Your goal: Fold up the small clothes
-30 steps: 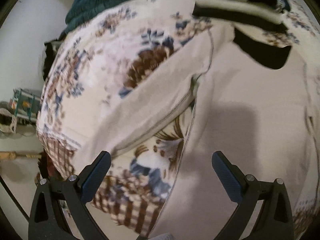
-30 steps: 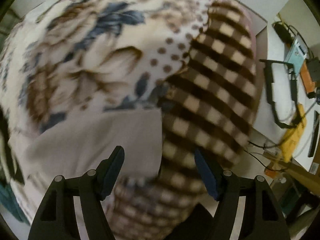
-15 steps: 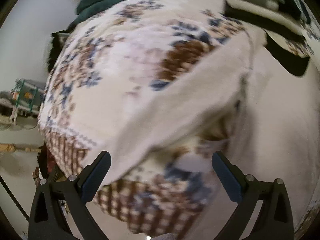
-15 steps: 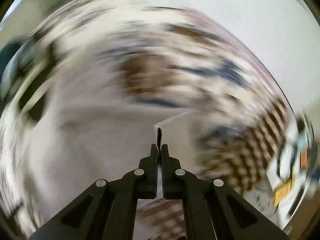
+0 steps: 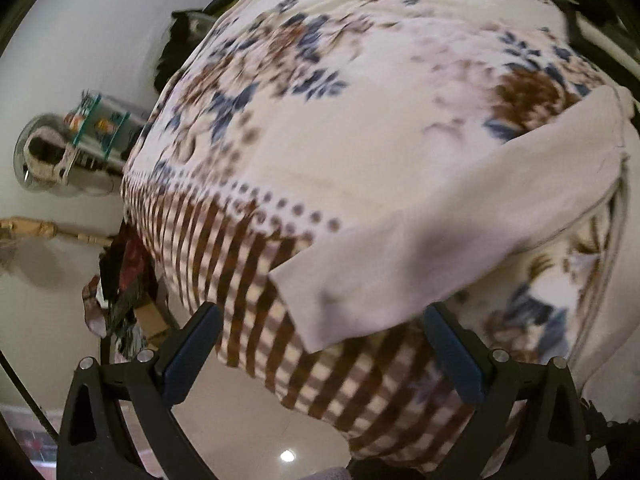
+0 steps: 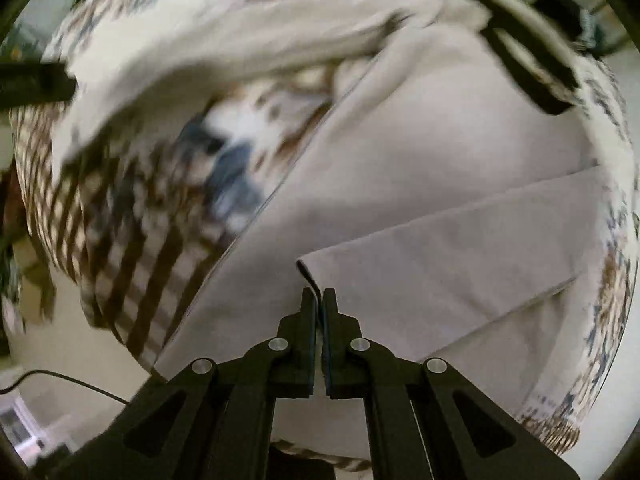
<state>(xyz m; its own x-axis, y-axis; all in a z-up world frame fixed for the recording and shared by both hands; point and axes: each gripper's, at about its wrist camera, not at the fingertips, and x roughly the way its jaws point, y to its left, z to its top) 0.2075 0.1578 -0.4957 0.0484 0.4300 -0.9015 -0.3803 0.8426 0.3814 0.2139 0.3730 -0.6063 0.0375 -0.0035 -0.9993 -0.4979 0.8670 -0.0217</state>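
My right claw [image 6: 319,294] is clamped tight on the cuff of a sleeve [image 6: 460,264] of the pale beige garment [image 6: 420,152], pinching the fabric edge between its closed jaws and holding the sleeve folded across the garment's body. My left claw [image 5: 320,344] hangs with jaws spread wide and nothing between the pads, poised just above the cuff end of the other sleeve [image 5: 420,248], which stretches out diagonally over the bedding. The garment lies spread on a floral blanket [image 5: 360,100] patterned in blue and brown flowers, with a brown checked border [image 5: 260,288] near the bed's edge below my left claw. Dark clothing [image 6: 532,60] with pale stripes lies at the far side of the blanket in the right wrist view, beyond the garment's collar end. Past the bed's edge, on the pale floor [image 5: 60,300], sit a cluttered heap of things [image 5: 120,280] and a round fan [image 5: 44,156].
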